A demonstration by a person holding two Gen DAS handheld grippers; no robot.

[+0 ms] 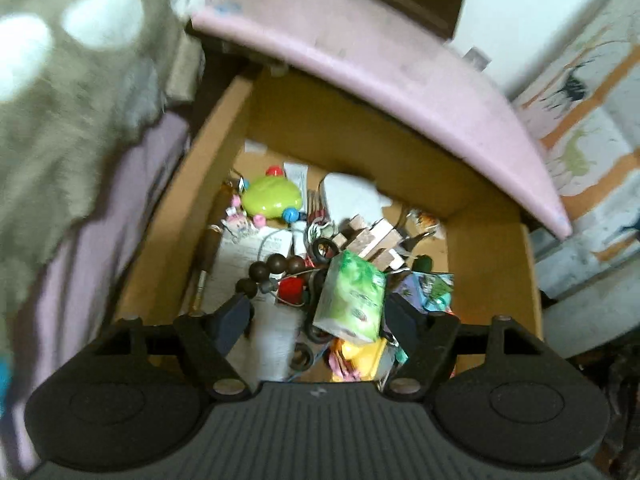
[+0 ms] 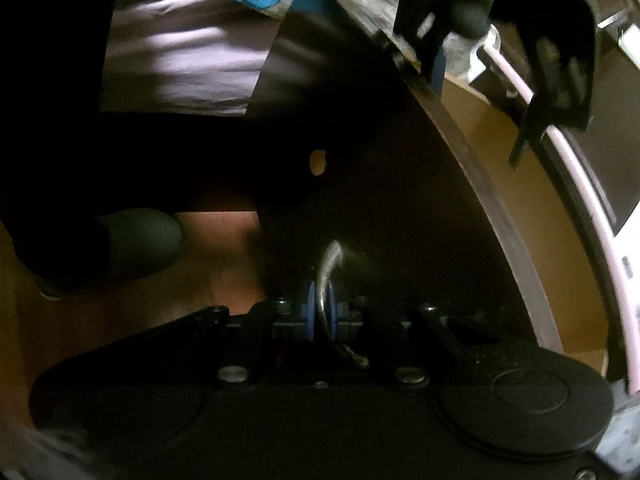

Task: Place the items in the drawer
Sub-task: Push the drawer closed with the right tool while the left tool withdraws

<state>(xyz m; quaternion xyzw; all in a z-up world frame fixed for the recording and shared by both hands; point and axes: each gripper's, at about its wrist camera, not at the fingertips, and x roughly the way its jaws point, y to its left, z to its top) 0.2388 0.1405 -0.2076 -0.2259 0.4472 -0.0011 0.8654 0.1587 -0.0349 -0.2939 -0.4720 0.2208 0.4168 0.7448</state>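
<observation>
In the left wrist view the drawer [image 1: 492, 264] stands pulled out under a pink top [image 1: 400, 76], full of clutter. A green tissue pack [image 1: 350, 296] lies tilted on the pile, between my left gripper's [image 1: 316, 316] fingers but touching neither. The left gripper is open, its fingers wide apart above the drawer. In the right wrist view my right gripper [image 2: 320, 312] is shut on the drawer's metal handle [image 2: 326, 276] on the dark drawer front [image 2: 360, 160]. The left gripper [image 2: 480, 12] shows at the top, above the drawer's brown inside.
In the drawer lie a lime-green toy [image 1: 272, 198], dark wooden beads [image 1: 276, 266], wooden blocks [image 1: 372, 240], a white object [image 1: 352, 196] and papers. A brown dotted blanket [image 1: 68, 92] hangs at the left. A patterned surface [image 1: 592, 136] is at the right.
</observation>
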